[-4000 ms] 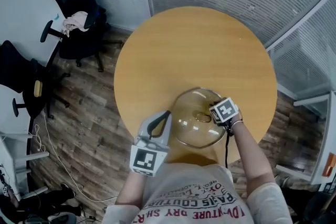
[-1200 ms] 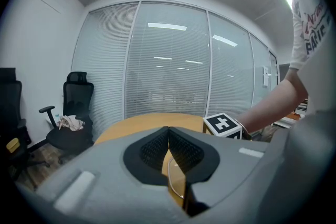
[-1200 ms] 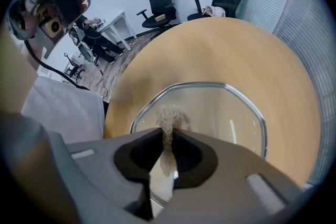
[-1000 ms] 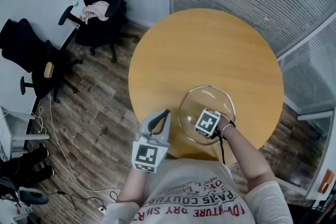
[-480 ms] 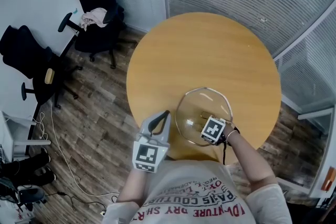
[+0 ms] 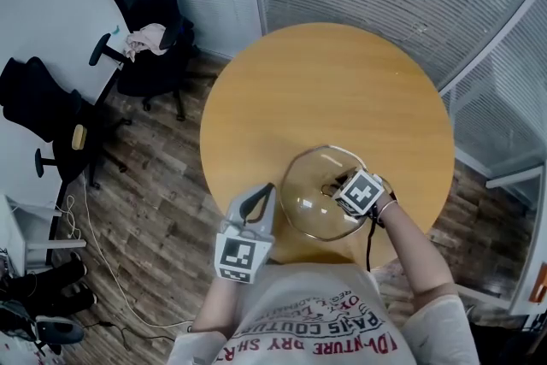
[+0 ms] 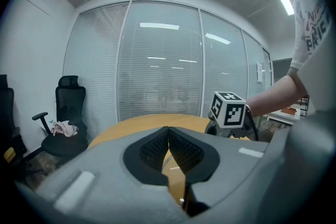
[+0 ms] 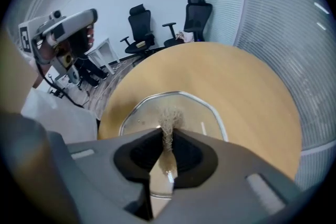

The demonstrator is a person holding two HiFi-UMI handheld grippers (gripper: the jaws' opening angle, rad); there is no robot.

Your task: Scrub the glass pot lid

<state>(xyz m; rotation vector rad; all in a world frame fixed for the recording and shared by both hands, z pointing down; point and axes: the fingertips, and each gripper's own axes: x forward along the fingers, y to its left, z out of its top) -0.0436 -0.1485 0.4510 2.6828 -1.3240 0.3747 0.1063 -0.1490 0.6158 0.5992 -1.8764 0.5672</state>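
**Right claw on the lid, left claw idle at the edge**

The person's right forearm reaches forward from the body. It holds the right claw (image 6: 337,184) over the glass pot lid (image 6: 303,203), its marker cube tilted up toward the head camera. The lid lies on the round wooden counter (image 6: 325,90), close to the edge nearest the person. The left claw (image 6: 268,187) is held low against the torso. Its body hangs past the counter's rim and its tip points forward, just beside the lid's rim.

The head view does not show how either claw stands; the gripper views do. In the right gripper view, the right claw (image 8: 168,132) is pinched on a scrubber (image 8: 169,119), a tuft of pale, wiry stuff. The tuft sticks out past the jaws and over the lid's glass (image 8: 197,113); whether it presses on the glass cannot be told. That view also shows the left claw's grey body (image 8: 65,26) off to the side, and two black office chairs (image 8: 143,29) by the wall.

In the left gripper view, the left claw (image 7: 168,136) is pressed together with nothing between its jaws. Beyond it, the right claw's marker cube (image 7: 229,109) stands over the counter's edge.
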